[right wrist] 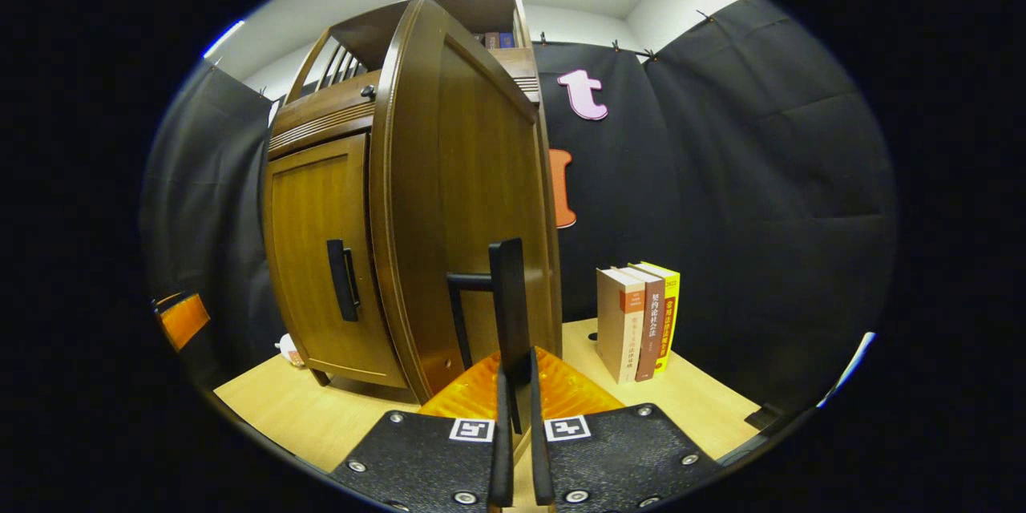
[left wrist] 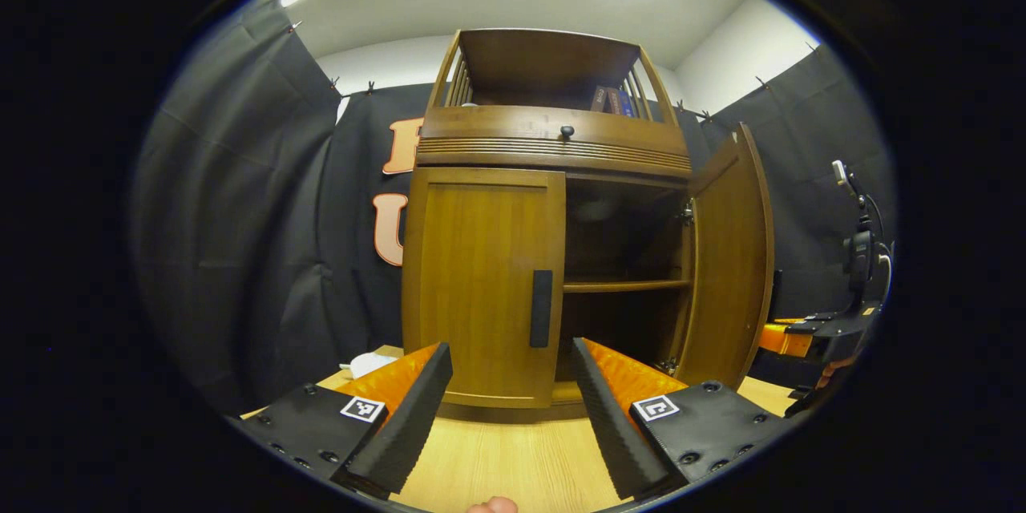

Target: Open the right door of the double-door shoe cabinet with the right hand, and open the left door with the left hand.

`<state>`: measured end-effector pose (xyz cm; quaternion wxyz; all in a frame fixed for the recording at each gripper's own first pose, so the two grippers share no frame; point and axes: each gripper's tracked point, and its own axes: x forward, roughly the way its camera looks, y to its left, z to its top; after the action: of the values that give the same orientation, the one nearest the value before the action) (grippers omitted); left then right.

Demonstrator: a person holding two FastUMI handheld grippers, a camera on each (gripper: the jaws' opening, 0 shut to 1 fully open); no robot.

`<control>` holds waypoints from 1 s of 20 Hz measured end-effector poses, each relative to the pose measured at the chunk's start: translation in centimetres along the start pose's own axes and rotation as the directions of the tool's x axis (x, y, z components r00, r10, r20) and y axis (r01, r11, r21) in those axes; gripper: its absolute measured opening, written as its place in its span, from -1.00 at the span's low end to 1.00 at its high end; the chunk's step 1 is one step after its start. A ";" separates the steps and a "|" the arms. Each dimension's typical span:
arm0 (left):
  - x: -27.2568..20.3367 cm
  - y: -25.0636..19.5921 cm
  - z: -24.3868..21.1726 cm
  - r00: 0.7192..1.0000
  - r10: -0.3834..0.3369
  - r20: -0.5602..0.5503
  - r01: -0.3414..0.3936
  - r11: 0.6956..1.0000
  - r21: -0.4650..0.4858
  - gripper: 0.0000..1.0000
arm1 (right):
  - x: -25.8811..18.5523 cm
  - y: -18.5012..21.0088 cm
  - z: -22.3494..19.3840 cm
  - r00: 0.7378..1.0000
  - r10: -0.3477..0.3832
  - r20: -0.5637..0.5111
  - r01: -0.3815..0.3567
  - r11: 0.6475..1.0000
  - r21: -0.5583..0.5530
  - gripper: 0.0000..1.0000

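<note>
Right door [left wrist: 729, 256] stands open, right gripper [right wrist: 514, 385] clamped on its handle [right wrist: 506, 304]; left gripper [left wrist: 509, 409] gapes before closed left door [left wrist: 481, 280].

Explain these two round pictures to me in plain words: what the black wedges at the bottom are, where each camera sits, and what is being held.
Each camera rides on a hand-held two-finger gripper and looks forward along its fingers. A person holds one gripper in each hand.

In the left gripper view, the left gripper is open, aimed at the closed left door and its handle. The right door already stands swung out, showing a shelf inside.

In the right gripper view, the right gripper is shut on the right door's handle.

The cabinet stands on a wooden table. Three books stand upright beside it.
</note>
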<state>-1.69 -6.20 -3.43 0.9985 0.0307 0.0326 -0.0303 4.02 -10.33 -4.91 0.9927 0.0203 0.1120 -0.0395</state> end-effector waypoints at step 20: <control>1.2 -3.7 -0.9 0.998 0.063 -0.024 -0.062 0.997 0.045 0.94 | -0.2 -11.1 -0.1 0.979 0.205 -0.019 -0.204 0.979 0.021 -0.81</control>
<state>-0.79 -9.91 -4.63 0.9976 0.0542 0.0438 0.0005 2.87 -21.38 -5.29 0.9900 0.0416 0.1193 0.0620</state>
